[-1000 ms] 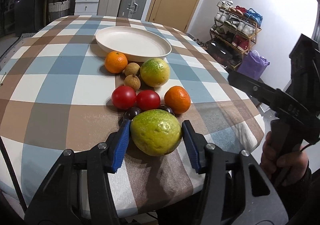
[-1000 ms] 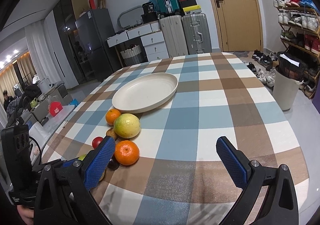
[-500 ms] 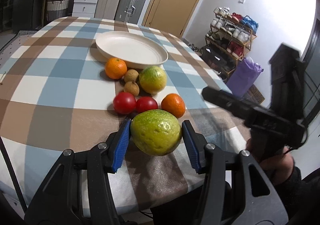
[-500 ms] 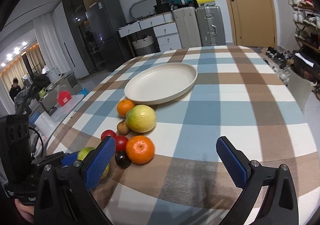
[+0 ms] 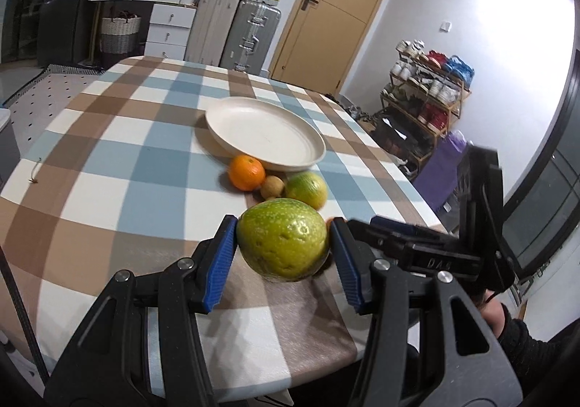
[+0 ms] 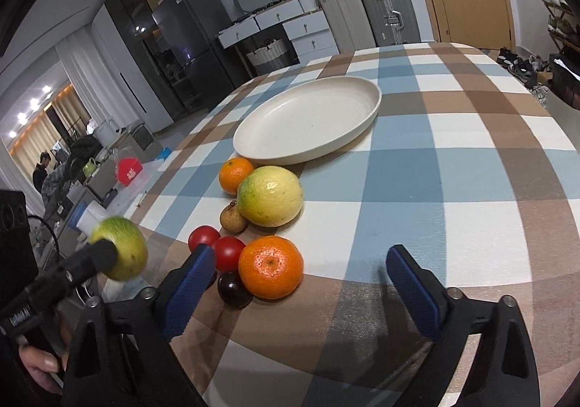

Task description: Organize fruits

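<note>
- My left gripper has its blue pads pressed against both sides of a green speckled fruit, which I hold in the air above the near edge of the table.
- From the right wrist view I see that same fruit off the table's left edge, clamped at the tip of the left tool.
- My right gripper stands wide open with nothing between its pads, low over the near edge of the table.
- Just ahead of its left pad sit an orange mandarin, a dark plum and two red tomatoes, touching one another.
- Beyond them lie a yellow-green citrus, a small brown fruit and a second mandarin, close together.
- A cream oval plate sits toward the table's middle, with that second mandarin just beside its near rim.
</note>
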Motion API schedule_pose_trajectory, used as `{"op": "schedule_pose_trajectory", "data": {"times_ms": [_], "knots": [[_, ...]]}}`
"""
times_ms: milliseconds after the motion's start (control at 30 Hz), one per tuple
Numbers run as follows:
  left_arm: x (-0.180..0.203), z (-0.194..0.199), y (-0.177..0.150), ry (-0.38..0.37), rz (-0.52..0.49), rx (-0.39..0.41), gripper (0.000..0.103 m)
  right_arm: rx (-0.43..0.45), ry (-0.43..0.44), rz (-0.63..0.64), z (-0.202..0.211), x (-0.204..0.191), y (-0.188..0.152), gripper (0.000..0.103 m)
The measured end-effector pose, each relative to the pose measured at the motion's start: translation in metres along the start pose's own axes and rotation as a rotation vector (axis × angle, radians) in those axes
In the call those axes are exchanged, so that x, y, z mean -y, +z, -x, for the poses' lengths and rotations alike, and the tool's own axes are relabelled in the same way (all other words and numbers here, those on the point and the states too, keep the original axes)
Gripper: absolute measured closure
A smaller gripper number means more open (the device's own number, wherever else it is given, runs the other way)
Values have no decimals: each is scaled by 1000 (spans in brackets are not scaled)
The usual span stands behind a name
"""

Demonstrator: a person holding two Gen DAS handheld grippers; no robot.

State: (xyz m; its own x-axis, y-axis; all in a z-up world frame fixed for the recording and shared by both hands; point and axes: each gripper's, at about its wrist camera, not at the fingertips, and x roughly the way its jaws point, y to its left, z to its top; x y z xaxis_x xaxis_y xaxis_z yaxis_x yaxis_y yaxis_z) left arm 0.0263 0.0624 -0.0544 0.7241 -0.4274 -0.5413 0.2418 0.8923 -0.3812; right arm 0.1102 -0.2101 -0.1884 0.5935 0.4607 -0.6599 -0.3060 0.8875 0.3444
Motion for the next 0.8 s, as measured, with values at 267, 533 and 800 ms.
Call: {"op": "schedule_pose_trajectory", "data": {"times_ms": [267,533,800], "knots": [[-15,2,14,26,21,19,54,-50,39,23,-15,-7,1,43],[-16,-13,25,42,6,9,72,-53,70,54,-16,-11,5,62],[-29,-39,7,27,60,-56,72,-37,103,50,-14,-7,1,63]]}}
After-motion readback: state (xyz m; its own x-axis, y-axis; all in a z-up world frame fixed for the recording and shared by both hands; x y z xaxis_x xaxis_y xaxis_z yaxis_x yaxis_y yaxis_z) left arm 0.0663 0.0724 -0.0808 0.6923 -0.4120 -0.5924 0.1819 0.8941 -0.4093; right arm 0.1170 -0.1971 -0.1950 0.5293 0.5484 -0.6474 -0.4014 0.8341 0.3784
